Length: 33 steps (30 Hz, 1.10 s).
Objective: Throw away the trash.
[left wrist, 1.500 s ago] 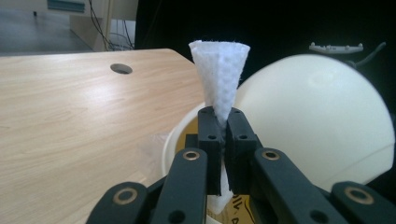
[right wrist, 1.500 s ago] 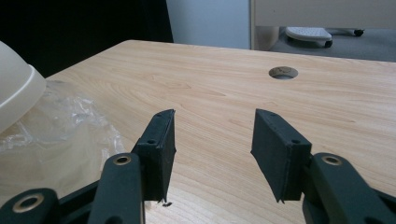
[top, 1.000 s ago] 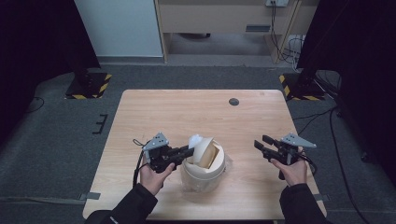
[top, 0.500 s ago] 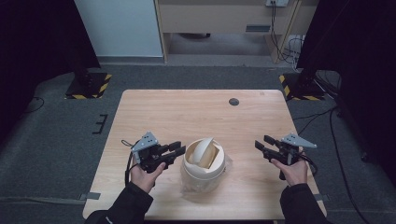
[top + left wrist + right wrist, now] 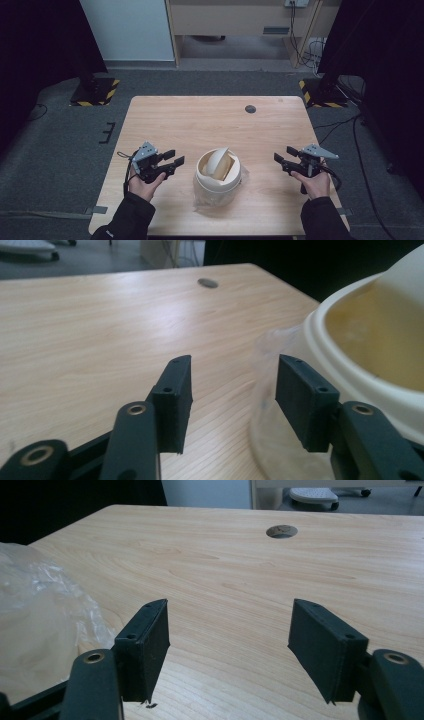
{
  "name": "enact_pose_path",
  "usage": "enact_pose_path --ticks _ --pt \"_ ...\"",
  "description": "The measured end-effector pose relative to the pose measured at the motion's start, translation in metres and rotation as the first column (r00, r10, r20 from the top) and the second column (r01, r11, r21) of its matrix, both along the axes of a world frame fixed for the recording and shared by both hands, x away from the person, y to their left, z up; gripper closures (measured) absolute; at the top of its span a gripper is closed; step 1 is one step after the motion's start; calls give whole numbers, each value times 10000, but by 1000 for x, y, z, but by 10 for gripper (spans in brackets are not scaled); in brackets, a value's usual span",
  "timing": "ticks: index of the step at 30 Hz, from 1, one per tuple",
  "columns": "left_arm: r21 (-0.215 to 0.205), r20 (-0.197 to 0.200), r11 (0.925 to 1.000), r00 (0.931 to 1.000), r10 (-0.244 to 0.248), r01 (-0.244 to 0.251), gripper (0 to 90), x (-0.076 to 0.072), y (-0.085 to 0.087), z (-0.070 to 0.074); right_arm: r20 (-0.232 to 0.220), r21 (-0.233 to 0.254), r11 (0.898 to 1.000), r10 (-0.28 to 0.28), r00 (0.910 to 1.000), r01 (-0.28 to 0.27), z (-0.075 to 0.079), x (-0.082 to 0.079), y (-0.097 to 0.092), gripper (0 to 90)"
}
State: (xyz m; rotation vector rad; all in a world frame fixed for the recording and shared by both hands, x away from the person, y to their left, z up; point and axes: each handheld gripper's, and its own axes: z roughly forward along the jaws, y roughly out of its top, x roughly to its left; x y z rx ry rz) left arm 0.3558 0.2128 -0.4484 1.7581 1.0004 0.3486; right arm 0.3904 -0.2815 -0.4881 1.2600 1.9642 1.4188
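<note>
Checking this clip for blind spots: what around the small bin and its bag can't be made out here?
- Bin inside: high view, the tilted swing lid covers it.
- Bin base and plastic liner edge: left gripper view, cut off by the frame edge and the near jaw.
- Bin body: right gripper view, blurred clear plastic at the left edge.

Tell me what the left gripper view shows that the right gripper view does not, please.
Left gripper view, not the right one: the cream bin close beside the left gripper. Right gripper view, not the left one: the right gripper. Both: the wooden table, its round hole, clear plastic, and jaws that have just been opening, with nothing between them.
</note>
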Motion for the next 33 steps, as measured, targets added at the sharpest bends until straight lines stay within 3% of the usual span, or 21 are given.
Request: enact_pose_path --ticks 4,7,10,12,15,18,20,21,23,24,26,31,33 --pt "670 -234 9973 9992 331 -314 378 6 7 -11 -264 -253 9996 -91 9996 84 -6 2 -1 248" --pt "1346 -460 9896 9973 578 -511 309 10 12 -20 -486 -412 9990 -191 9986 171 -11 4 -3 215" --pt "1648 -663 9843 9949 754 -636 244 13 14 -25 -751 -665 9975 -300 9967 250 -16 5 -6 195" --pt "2304 -937 9705 9911 944 -707 219 17 19 -33 -908 -851 9960 -367 9952 290 -19 6 -7 186" --pt "2854 -1325 9558 9848 1121 -704 195 21 23 -42 -1159 -1233 9920 -421 9924 277 -25 8 -9 175" --pt "3043 -1567 9498 9796 1256 -731 177 24 26 -47 -1341 -1513 9881 -469 9899 263 -29 9 -11 164" --pt "3359 -1826 9387 9724 1452 -771 166 30 31 -54 -1384 -1623 9864 -473 9892 244 -31 9 -12 159" --pt "3359 -1826 9387 9724 1452 -771 161 30 31 -54 -1414 -1673 9856 -488 9888 247 -32 9 -13 155" --pt "3708 -2028 9256 9658 1613 -767 151 33 35 -59 -1456 -1760 9841 -514 9880 253 -34 9 -14 150" --pt "3708 -2028 9256 9658 1613 -767 147 33 35 -59 -1456 -1760 9841 -514 9880 253 -34 9 -14 150" --pt "3912 -2181 9169 9600 1754 -786 146 36 39 -63 -1528 -1984 9799 -526 9869 215 -36 10 -16 136" --pt "4042 -2301 9109 9547 1887 -827 139 39 43 -66 -1634 -2263 9737 -655 9844 272 -39 11 -18 118" --pt "4219 -2410 9034 9511 1929 -763 137 40 44 -70 -1718 -2409 9703 -637 9831 208 -40 11 -20 121"
